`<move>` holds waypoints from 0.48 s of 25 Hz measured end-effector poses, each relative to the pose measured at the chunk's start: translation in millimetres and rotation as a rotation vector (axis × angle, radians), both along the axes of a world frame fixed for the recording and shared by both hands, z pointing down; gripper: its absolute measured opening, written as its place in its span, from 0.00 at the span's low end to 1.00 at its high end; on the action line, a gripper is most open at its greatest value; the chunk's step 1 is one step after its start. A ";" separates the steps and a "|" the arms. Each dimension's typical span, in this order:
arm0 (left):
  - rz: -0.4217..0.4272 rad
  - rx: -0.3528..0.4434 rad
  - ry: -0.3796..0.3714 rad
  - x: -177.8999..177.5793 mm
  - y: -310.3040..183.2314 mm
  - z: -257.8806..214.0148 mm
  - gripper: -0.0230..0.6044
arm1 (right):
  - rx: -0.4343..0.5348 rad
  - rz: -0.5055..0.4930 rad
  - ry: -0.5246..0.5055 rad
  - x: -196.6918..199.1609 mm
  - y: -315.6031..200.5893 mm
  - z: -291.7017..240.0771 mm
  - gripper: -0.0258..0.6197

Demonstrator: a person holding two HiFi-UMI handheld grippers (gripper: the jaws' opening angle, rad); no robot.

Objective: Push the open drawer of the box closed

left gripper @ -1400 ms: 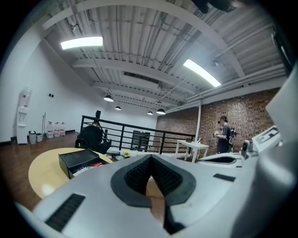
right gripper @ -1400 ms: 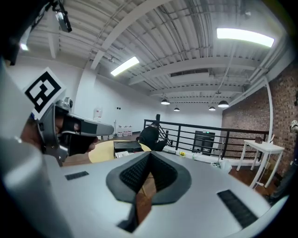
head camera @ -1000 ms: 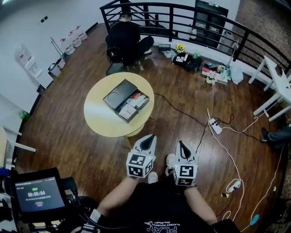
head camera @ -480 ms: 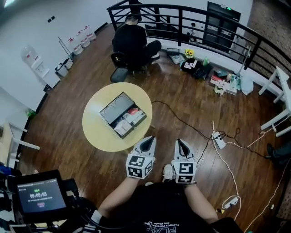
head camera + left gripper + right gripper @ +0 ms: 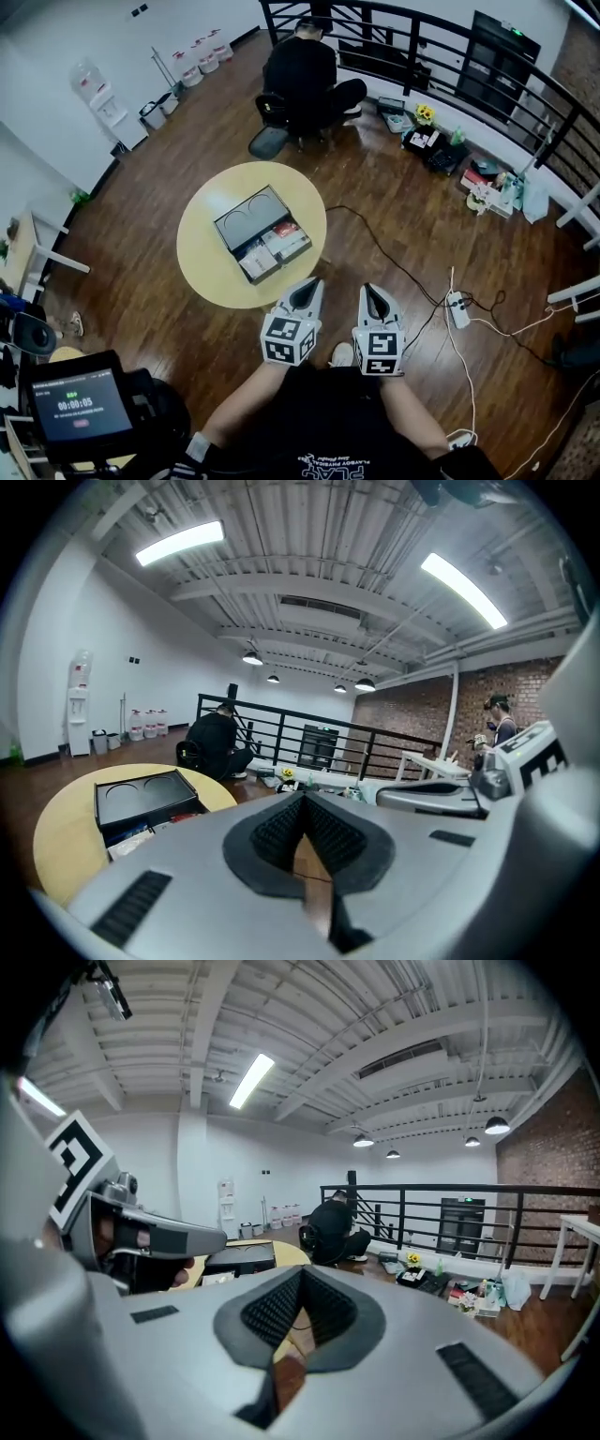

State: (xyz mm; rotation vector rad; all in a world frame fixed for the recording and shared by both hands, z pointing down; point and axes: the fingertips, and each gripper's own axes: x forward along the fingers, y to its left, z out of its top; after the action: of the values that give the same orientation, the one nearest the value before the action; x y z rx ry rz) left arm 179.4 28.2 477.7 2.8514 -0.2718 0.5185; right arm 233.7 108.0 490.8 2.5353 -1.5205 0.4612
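Drawer [image 5: 274, 250] juts open from the box [image 5: 246, 214] at the middle of the round bench [image 5: 202, 272], its front facing the bench's near edge and the person. The left gripper [image 5: 309, 283] and right gripper [image 5: 367, 291] are both clenched on nothing, short of that edge. The left looks nearer, so the push should run straight ahead, away from the body.

- The box [image 5: 249, 217] is set on the worktop [image 5: 207, 265], with its drawer [image 5: 275, 249] drawn out toward the near side.
- The left claw [image 5: 307, 285] and the right claw [image 5: 368, 291] are held side by side before the worktop.
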 end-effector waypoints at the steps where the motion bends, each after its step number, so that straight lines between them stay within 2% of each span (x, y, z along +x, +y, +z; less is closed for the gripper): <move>1: -0.017 -0.001 -0.006 -1.3 -5.3 2.8 0.03 | -0.002 -0.016 -0.003 0.3 -5.3 2.0 0.04; 12: -0.213 -0.023 -0.024 -43.0 -82.3 18.2 0.03 | -0.012 -0.187 0.005 -19.4 -93.0 13.7 0.04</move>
State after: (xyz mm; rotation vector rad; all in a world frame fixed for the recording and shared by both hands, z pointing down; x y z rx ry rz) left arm 136.4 -54.1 495.8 2.7515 -0.5626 0.5084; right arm 214.3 15.0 504.5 2.3534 -1.7271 0.4355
